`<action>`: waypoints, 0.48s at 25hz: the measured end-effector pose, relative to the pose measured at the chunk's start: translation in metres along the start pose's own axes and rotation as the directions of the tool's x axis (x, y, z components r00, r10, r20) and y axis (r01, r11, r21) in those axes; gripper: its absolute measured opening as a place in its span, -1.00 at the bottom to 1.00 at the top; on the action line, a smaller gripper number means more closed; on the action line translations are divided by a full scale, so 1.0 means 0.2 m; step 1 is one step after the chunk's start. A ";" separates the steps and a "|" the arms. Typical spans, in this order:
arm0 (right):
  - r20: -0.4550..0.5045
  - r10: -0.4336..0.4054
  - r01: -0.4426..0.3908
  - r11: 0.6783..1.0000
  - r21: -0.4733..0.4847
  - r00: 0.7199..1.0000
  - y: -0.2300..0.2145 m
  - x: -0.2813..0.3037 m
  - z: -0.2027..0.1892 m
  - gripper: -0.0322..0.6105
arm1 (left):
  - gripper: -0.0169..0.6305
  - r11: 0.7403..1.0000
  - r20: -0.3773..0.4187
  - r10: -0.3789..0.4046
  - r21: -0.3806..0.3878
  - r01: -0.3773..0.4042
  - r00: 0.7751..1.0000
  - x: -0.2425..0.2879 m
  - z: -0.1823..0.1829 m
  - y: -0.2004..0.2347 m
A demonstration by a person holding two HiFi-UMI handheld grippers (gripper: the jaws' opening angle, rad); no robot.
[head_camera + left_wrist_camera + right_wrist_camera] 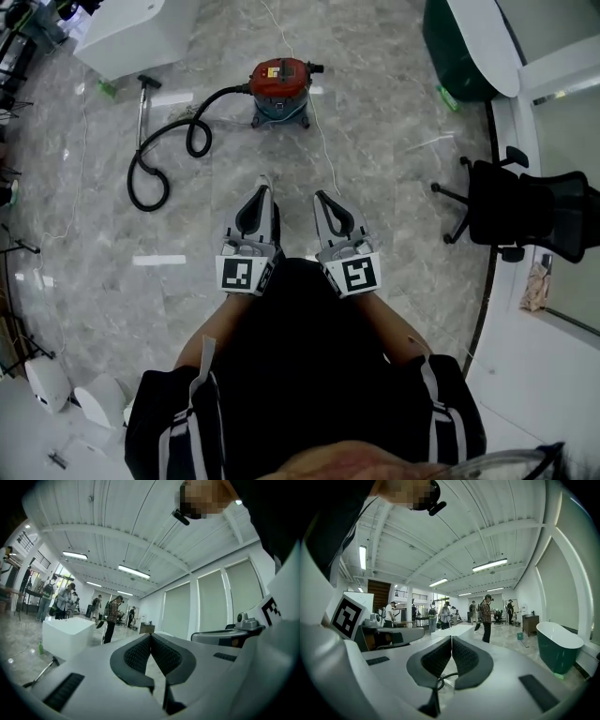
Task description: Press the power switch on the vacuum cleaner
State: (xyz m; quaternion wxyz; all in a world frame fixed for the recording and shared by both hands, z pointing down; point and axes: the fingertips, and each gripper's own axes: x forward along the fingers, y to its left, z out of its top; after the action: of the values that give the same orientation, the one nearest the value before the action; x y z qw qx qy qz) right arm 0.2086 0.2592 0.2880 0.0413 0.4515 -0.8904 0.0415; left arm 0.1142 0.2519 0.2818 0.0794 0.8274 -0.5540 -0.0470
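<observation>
The vacuum cleaner, a red drum on a dark wheeled base, stands on the grey marble floor well ahead of me. Its black hose loops off to the left and ends in a metal wand. My left gripper and right gripper are held side by side near my body, pointing toward the vacuum and well short of it. Both are shut with nothing between the pads: the left gripper and the right gripper show their tips touching. A loop of black hose shows below the right jaws.
A white block stands at the far left, a dark green bathtub at the far right, and a black office chair to my right. A thin white cable trails from the vacuum. Several people stand in the distance.
</observation>
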 end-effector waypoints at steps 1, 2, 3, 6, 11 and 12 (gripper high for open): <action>-0.001 -0.005 0.005 1.000 -0.002 1.000 -0.02 0.11 0.01 -0.85 | -0.89 1.000 -0.025 -0.008 -0.012 0.008 1.000 0.09 0.00 0.07; -0.012 -0.005 0.005 1.000 0.002 1.000 -0.04 0.22 0.03 -0.85 | -0.89 1.000 -0.044 -0.015 -0.027 0.013 0.999 0.18 0.01 0.14; -0.033 0.001 0.000 1.000 0.012 0.999 -0.07 0.34 0.04 -0.85 | -0.89 0.999 -0.057 -0.017 -0.041 0.015 0.998 0.27 0.04 0.21; -0.091 0.015 -0.012 0.999 0.035 0.996 -0.15 0.64 0.06 -0.85 | -0.89 0.998 -0.056 -0.050 -0.031 0.048 0.997 0.52 0.12 0.38; -0.094 -0.025 0.029 0.999 0.032 0.995 -0.31 1.09 0.18 -0.85 | -0.89 0.997 -0.038 -0.080 -0.027 0.079 0.996 0.83 0.20 0.67; -0.094 -0.035 0.038 0.999 0.030 0.995 -0.34 1.16 0.20 -0.85 | -0.89 0.997 -0.040 -0.074 -0.033 0.072 0.996 0.88 0.21 0.73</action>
State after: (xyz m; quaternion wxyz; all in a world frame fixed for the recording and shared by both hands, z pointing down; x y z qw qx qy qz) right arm 0.1249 0.0287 0.2768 0.0763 0.4658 -0.8783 0.0760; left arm 0.0418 0.0313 0.2701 0.1022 0.8465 -0.5208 -0.0416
